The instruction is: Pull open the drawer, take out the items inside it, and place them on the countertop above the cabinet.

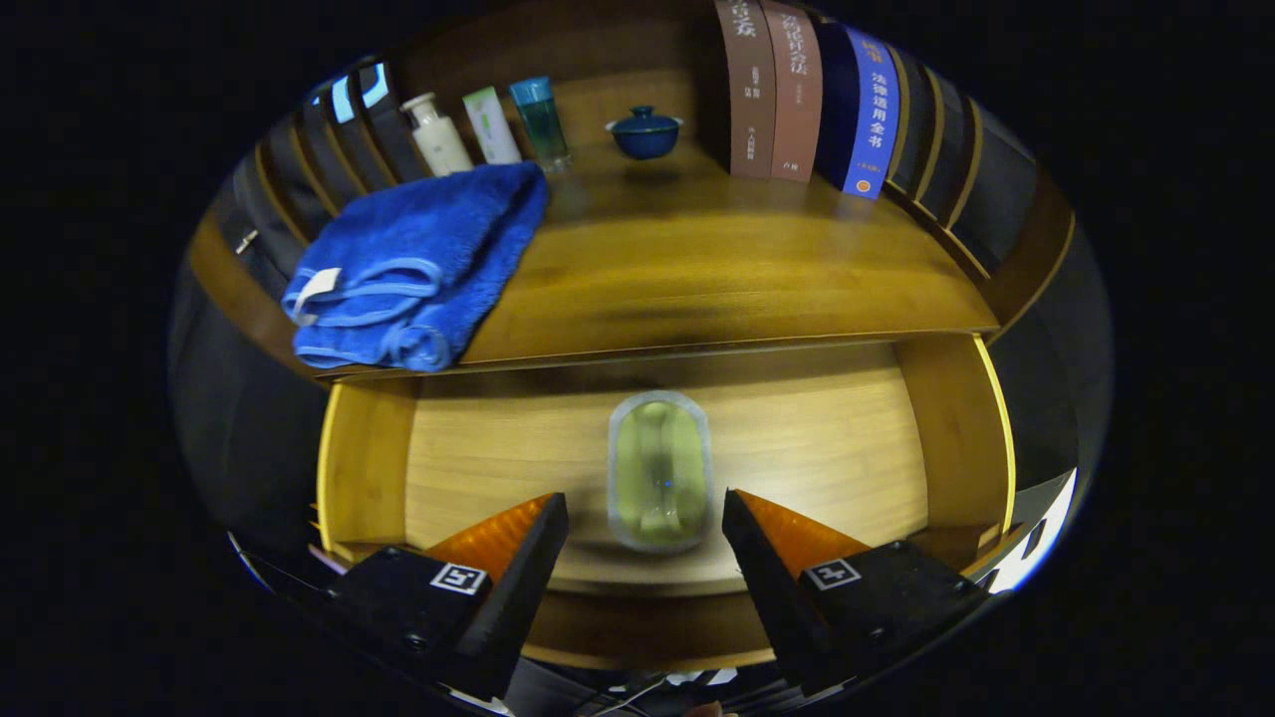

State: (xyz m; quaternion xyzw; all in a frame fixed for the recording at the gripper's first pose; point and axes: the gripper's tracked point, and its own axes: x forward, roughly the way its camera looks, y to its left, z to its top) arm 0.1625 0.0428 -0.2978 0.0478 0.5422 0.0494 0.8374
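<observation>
The wooden drawer (857,438) stands pulled open below the countertop (717,269). On its floor lies a pale green oval item with a clear rim (659,470), lengthwise toward me. My gripper (645,508) hovers over the drawer's front part, open, with the near end of the green item lying in the gap between the two orange-and-black fingers (518,543). Neither finger touches it. A folded blue towel (418,264) rests on the countertop's left part, overhanging its front edge.
At the back of the countertop stand a white bottle (438,134), a white tube (491,126), a teal bottle (541,121), and a blue lidded bowl (644,132). Upright books (812,95) line the back right. The drawer's side walls (364,463) flank the fingers.
</observation>
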